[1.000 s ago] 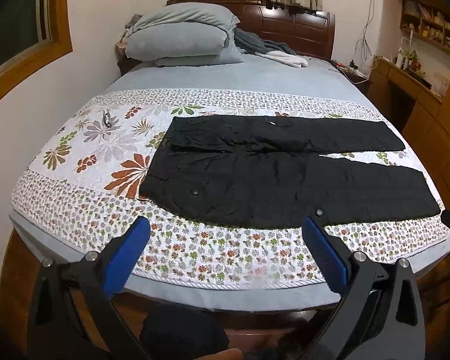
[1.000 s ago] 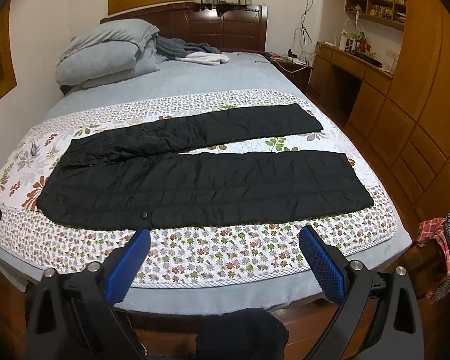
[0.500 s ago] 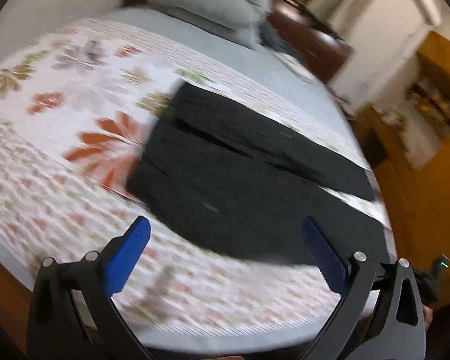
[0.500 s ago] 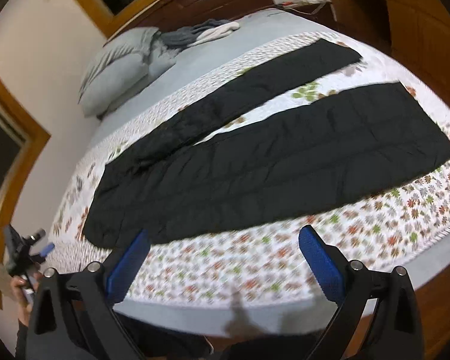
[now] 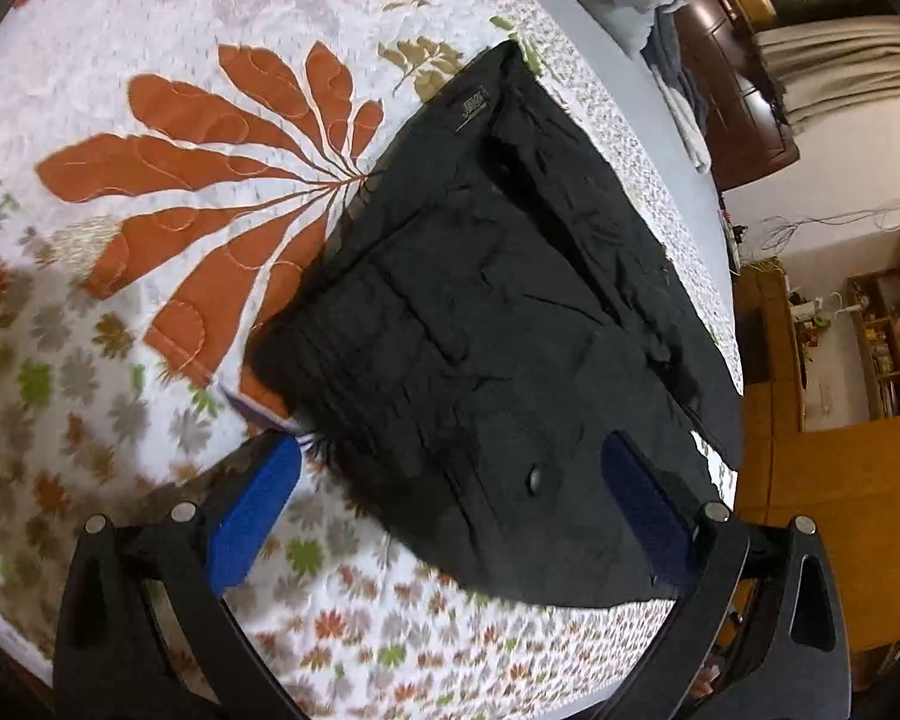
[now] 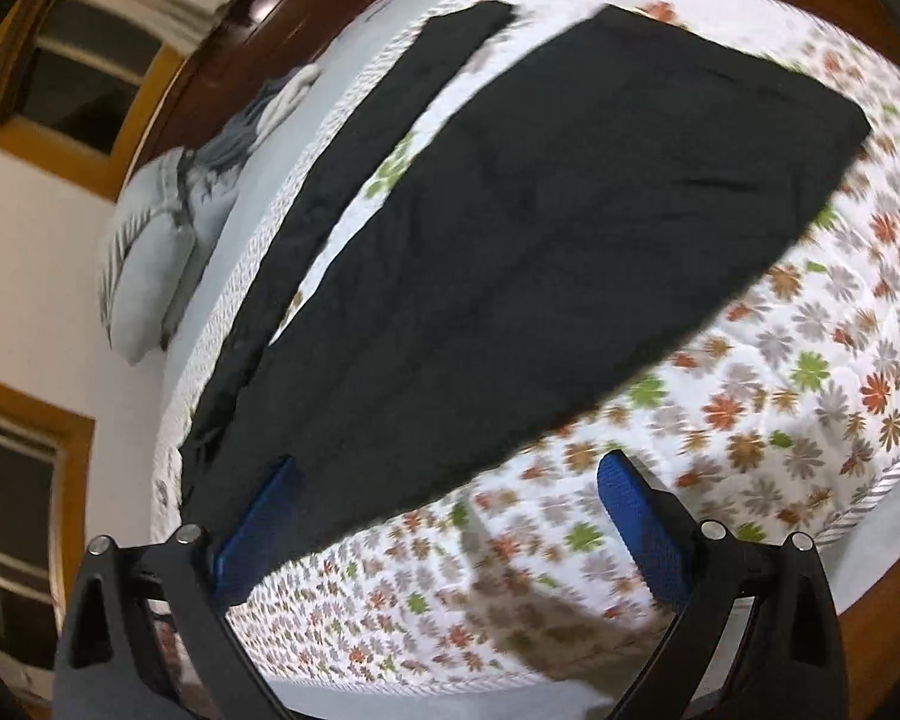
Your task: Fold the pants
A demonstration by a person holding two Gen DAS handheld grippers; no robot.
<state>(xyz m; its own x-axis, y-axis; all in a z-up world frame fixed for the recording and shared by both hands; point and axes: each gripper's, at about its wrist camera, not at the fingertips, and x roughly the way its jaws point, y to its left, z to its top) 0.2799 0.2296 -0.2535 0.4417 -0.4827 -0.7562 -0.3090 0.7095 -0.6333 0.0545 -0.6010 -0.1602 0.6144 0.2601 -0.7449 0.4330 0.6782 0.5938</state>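
Black pants (image 5: 498, 324) lie spread flat on the floral quilt (image 5: 150, 240) of a bed. In the left wrist view I see the waist end, with a small snap button near the near edge. My left gripper (image 5: 450, 480) is open and empty, its blue pads (image 5: 252, 510) straddling the near waist corner just above the cloth. In the right wrist view both legs (image 6: 540, 240) lie apart, side by side. My right gripper (image 6: 444, 498) is open and empty over the near leg's lower edge, closer to the hem end.
Grey pillows (image 6: 156, 252) and a bundled blanket lie at the head of the bed against a dark wooden headboard (image 5: 738, 78). Wooden cabinets and shelves (image 5: 870, 330) stand past the bed's far side. The quilt's striped border (image 6: 888, 480) marks the near bed edge.
Both grippers have dropped and tilted in close to the bed. The left one moved toward the waist corner, the right one toward the near leg's edge. The pants have not moved.
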